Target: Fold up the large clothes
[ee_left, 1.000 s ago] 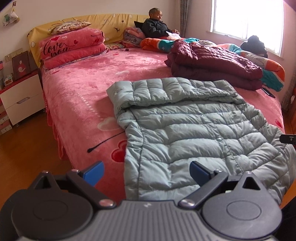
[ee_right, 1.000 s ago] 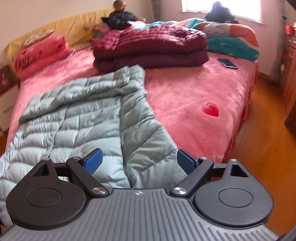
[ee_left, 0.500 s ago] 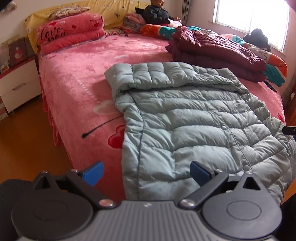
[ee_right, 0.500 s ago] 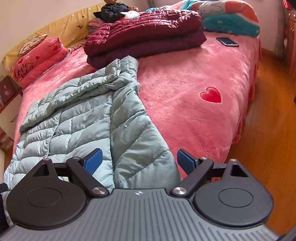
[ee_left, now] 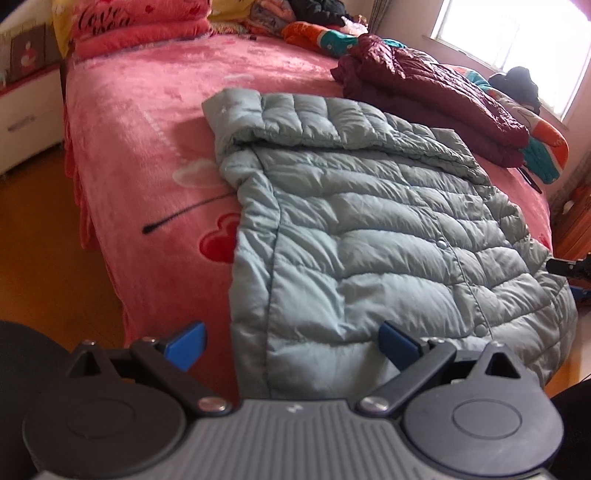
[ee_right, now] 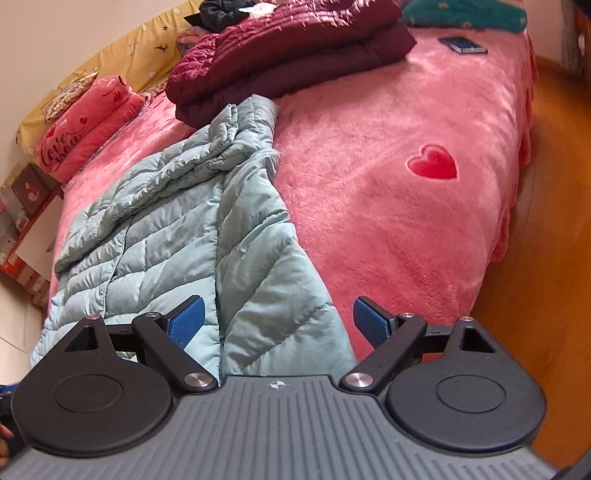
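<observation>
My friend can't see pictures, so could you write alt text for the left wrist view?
A pale green puffer jacket lies spread on a pink bed, its hem hanging over the near edge. The left gripper is open above that hem. A folded maroon jacket sits farther back near a bright window.

I see my left claw [ee_left: 291, 341] with both blue pads spread wide — nothing between them. My right claw [ee_right: 277, 319] is the same — pads [ee_right: 371, 321] far apart, empty, tilted a little in its own view.
</observation>
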Tool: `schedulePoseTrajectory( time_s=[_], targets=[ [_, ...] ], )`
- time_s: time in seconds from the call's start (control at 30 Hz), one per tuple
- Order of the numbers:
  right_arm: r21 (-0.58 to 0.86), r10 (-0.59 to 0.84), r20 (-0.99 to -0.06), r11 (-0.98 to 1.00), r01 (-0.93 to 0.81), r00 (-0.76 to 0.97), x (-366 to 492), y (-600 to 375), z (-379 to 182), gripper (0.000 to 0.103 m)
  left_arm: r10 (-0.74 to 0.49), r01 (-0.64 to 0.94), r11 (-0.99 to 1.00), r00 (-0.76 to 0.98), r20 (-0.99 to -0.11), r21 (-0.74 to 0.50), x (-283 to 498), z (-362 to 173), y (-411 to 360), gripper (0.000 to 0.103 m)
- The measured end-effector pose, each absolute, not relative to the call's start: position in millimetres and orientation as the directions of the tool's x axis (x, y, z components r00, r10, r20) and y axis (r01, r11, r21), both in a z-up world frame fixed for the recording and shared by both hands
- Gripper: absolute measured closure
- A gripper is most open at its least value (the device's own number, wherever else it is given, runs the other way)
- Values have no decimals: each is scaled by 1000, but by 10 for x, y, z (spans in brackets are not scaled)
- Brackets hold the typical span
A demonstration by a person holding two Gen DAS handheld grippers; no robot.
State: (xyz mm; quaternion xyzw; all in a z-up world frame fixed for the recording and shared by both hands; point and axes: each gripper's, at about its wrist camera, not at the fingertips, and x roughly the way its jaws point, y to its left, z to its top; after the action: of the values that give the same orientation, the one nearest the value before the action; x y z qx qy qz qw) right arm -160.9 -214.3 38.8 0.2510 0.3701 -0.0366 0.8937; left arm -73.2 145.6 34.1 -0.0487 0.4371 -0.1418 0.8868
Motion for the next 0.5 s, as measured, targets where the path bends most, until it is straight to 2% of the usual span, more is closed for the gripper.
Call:
schedulePoseTrajectory(
  time_s=[0.27,0.5],
  targets=[
    [494,212,-673,842,217,709,-1545,-2212,310,0,-427,259,904,489,-760,-341,-678,226,1425,4],
    [568,399,-623,822,38,673,-1550,-2105,372,0,-523,267,852,458,-719,-450,-654,256,1481,4]
  ],
)
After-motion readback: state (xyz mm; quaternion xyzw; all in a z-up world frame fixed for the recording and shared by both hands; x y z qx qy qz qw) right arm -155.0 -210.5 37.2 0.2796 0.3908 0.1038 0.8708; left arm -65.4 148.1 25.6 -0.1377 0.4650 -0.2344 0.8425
